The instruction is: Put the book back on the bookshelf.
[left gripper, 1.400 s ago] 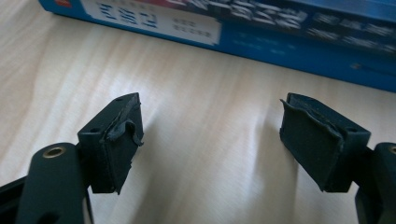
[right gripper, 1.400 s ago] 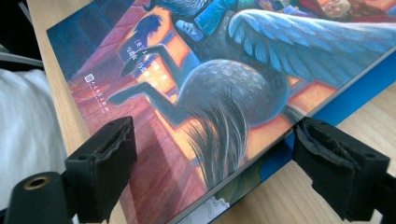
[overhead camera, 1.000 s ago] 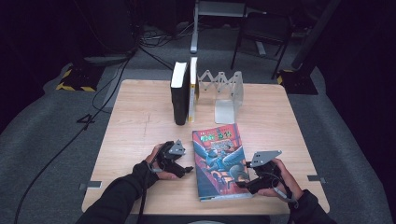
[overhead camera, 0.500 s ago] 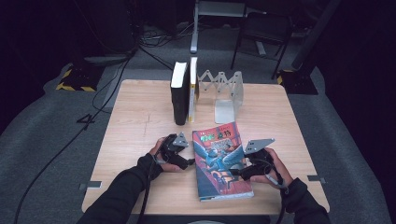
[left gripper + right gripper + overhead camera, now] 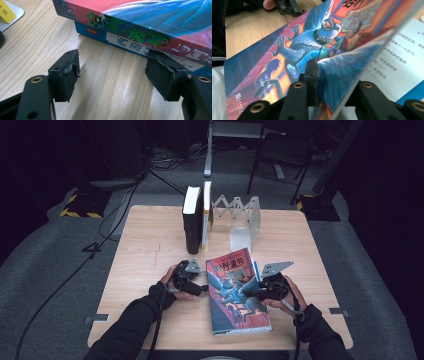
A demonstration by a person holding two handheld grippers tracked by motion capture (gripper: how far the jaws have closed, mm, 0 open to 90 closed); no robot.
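The right gripper (image 5: 248, 293) has just been closing its jaws, and now they are clamped on the front cover of the colourful book (image 5: 235, 287). In the right gripper view one pad (image 5: 311, 75) presses on the painted cover from above, and the other jaw is under the cover, which is lifted a little so that a white printed page (image 5: 397, 67) shows beneath it. This book lies flat on the wooden table (image 5: 150, 245), on top of a blue book (image 5: 120, 43).

The left gripper (image 5: 202, 287) is just beside the spine of the colourful book. Its jaws have just been closing a little, but they stand apart and hold nothing; the spine is just in front of the pads (image 5: 67, 75), and one pad is very close to the blue book.

Farther from both grippers, two books (image 5: 197, 217) stand upright at the far side of the table, and beside them is a metal bookend (image 5: 242, 222).
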